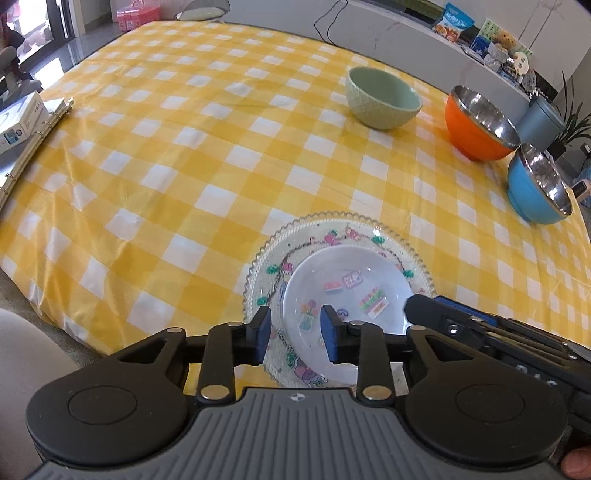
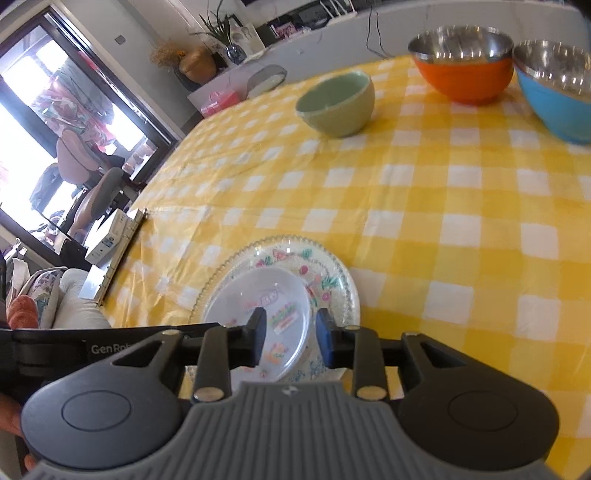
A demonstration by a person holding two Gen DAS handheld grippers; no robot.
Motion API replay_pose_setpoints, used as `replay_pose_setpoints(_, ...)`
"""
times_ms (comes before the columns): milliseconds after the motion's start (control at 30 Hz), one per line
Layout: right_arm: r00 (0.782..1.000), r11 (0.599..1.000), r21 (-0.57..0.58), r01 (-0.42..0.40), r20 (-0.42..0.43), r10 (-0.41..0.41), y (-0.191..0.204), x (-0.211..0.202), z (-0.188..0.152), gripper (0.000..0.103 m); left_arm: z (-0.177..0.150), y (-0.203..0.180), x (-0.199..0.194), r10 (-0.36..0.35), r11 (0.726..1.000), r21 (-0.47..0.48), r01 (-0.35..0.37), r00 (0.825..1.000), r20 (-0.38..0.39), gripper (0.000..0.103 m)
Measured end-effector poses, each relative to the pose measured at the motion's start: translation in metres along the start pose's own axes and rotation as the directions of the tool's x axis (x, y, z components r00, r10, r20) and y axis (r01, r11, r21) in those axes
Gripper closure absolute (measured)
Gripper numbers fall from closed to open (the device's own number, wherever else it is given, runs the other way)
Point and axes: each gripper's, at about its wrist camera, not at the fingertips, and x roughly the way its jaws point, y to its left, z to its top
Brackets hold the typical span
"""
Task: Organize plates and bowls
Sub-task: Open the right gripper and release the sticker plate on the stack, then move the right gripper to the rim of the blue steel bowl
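A small white plate (image 1: 343, 273) with stickers rests on a clear scalloped glass plate (image 1: 258, 266) near the table's front edge. My left gripper (image 1: 295, 328) is open, and its jaws straddle the white plate's left rim without pressing on it. My right gripper (image 2: 291, 332) is open too, astride the right rim of the white plate (image 2: 258, 291), which lies on the glass plate (image 2: 332, 273). Farther back stand a green bowl (image 1: 384, 98), an orange steel-lined bowl (image 1: 480, 125) and a blue steel-lined bowl (image 1: 535, 188).
The yellow checked tablecloth (image 1: 166, 166) covers the table. A ring binder (image 1: 33, 147) and a white box (image 1: 18, 122) lie at its left edge. A counter (image 1: 424, 33) with packets and a cable runs behind the table. Chairs (image 2: 85, 184) stand by the window.
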Motion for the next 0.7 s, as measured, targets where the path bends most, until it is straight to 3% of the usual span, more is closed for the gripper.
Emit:
replay_pose_setpoints(167,0.997,0.999,-0.007,0.047,0.053,-0.047,-0.004,-0.016,0.007,0.064,0.005,-0.007,-0.011,-0.034,0.999,0.003,0.034,0.998,0.045,0.067)
replay_pose_setpoints(333,0.984,0.991,-0.002,0.136,0.112,-0.135,-0.015,-0.031,0.018,0.058,0.014,-0.028,-0.022,-0.072,0.996,0.066,0.067,0.994,0.082,0.067)
replay_pose_setpoints(500,0.95,0.97,0.039,0.24,0.197,-0.243,-0.035,-0.052,0.035,0.055,0.022,-0.06,-0.027,-0.128,0.983,0.142,0.112,0.986,0.107,0.065)
replay_pose_setpoints(700,0.91,0.946,0.165,0.279,0.27,-0.315,-0.075,-0.082,0.059,0.053,0.03,-0.102,-0.028,-0.199,0.957,0.239,0.165,0.972,0.124,0.059)
